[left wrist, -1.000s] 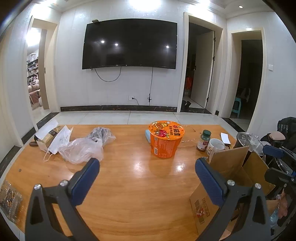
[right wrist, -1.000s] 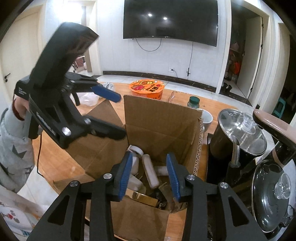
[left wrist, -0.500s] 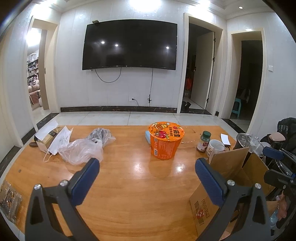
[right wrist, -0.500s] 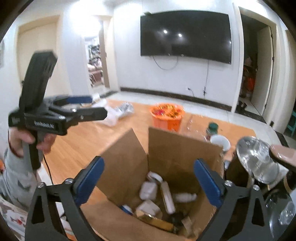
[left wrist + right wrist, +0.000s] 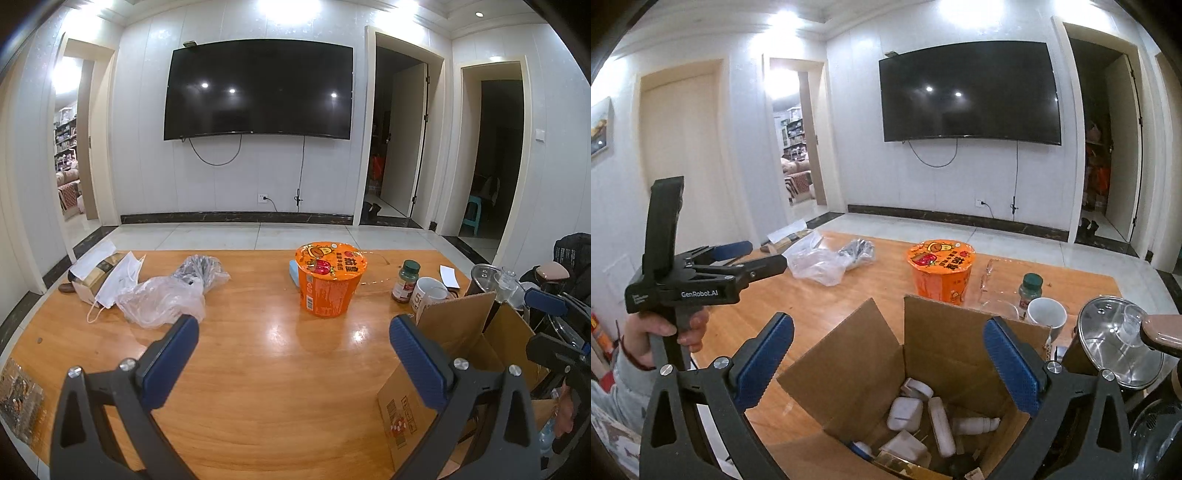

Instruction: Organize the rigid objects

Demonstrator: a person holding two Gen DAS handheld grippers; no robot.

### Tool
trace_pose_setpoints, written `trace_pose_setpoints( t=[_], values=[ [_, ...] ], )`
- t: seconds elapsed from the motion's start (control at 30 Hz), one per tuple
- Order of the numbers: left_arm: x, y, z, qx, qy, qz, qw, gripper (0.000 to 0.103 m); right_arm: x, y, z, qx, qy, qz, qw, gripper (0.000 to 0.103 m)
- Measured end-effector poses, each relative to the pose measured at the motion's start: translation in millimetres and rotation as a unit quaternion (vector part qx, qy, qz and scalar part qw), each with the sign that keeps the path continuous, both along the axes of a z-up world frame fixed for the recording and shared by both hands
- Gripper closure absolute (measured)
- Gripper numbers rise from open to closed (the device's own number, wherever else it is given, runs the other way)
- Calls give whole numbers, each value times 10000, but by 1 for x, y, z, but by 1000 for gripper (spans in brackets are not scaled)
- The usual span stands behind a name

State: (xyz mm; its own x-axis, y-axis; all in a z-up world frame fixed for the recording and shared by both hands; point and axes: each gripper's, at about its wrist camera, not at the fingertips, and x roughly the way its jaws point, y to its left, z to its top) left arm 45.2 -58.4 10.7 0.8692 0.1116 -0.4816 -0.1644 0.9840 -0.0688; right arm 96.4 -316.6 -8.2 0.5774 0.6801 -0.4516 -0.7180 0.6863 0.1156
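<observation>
Left wrist view: the left gripper (image 5: 293,341) gapes wide and empty over the glossy wooden table (image 5: 258,387), orange noodle tub (image 5: 330,283) at centre. Right wrist view: the right gripper (image 5: 888,349), spread wide and empty, hovers above the corrugated cardboard box (image 5: 934,347) holding smooth white plastic items (image 5: 904,413) at lower centre

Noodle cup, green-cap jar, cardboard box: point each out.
noodle cup (image 5: 327,291), left wrist view, orange side wall.
green-cap jar (image 5: 405,282), left wrist view, label.
cardboard box (image 5: 945,332), right wrist view, inner back wall.
</observation>
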Motion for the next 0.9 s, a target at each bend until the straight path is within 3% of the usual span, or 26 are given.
trace_pose_setpoints(
  t=[0.9],
  values=[
    [-1,0,-6,20,40,18,10000,1,1,3,-2,48,36,-158,9999,0]
  ],
)
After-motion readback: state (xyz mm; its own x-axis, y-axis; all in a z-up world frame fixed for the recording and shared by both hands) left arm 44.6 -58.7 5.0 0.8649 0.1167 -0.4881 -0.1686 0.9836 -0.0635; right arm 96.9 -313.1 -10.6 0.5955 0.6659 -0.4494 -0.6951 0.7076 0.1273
